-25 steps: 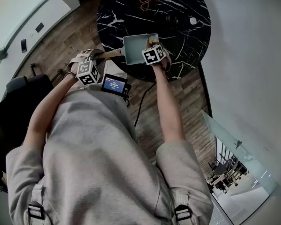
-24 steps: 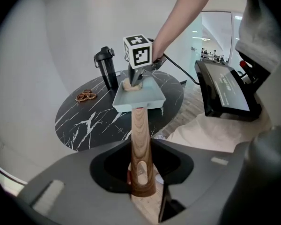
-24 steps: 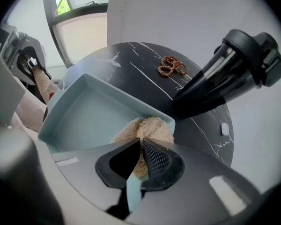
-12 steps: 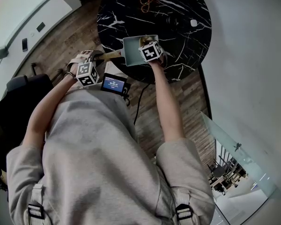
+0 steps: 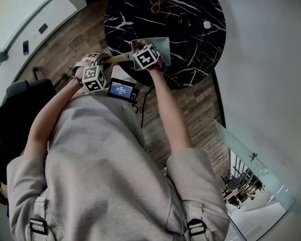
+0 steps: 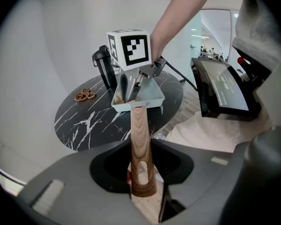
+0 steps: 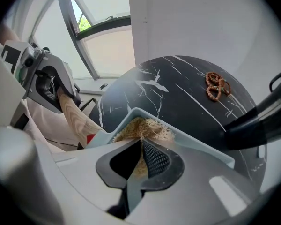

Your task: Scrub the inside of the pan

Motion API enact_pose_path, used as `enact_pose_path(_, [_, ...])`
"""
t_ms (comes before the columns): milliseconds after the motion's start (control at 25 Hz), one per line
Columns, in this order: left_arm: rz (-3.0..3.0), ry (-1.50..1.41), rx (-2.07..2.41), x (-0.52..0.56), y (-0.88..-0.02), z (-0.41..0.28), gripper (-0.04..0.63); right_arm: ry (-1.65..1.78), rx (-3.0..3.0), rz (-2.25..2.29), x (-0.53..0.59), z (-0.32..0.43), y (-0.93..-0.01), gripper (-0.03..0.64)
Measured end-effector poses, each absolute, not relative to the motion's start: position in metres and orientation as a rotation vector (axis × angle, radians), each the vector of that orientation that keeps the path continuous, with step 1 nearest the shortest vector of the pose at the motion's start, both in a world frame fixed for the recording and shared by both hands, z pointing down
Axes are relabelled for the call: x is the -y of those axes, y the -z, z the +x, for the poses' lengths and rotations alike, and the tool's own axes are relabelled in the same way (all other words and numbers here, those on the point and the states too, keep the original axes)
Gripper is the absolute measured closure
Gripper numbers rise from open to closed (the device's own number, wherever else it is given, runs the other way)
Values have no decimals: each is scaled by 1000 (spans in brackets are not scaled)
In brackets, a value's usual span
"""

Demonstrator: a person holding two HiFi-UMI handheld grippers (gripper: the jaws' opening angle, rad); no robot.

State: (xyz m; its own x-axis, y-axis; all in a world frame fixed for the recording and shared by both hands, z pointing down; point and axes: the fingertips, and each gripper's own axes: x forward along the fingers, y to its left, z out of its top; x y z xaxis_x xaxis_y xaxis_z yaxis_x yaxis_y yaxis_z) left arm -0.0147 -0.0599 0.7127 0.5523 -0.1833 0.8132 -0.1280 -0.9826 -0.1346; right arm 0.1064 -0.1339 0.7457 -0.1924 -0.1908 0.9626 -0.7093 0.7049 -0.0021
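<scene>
Both clamped: left gripper [image 6: 143, 191] on handle [image 6: 140, 139], right gripper [image 7: 141, 165] on scrubber [image 7: 140, 127], swept across pan [image 5: 162, 46] toward handle; scrubbing underway.

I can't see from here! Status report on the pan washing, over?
Left gripper clamps wooden handle. Right gripper shut on scrubber, inside pan. Beads and bottle stand apart from it.

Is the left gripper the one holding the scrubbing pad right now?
No, the left gripper grips the wooden handle, while the right gripper pinches the straw-coloured scrubber inside the pan.
</scene>
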Motion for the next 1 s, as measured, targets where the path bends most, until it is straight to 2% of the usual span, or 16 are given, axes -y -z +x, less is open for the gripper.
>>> enact_pose_path(640, [-2760,1574,-320,61,-719,-16,463,-701,1688,328,72,110,-754,586])
enact_pose_path(1000, [-2719,1588,-354,67,-721,-17,460,-836,1674,412,61,113,-754,589])
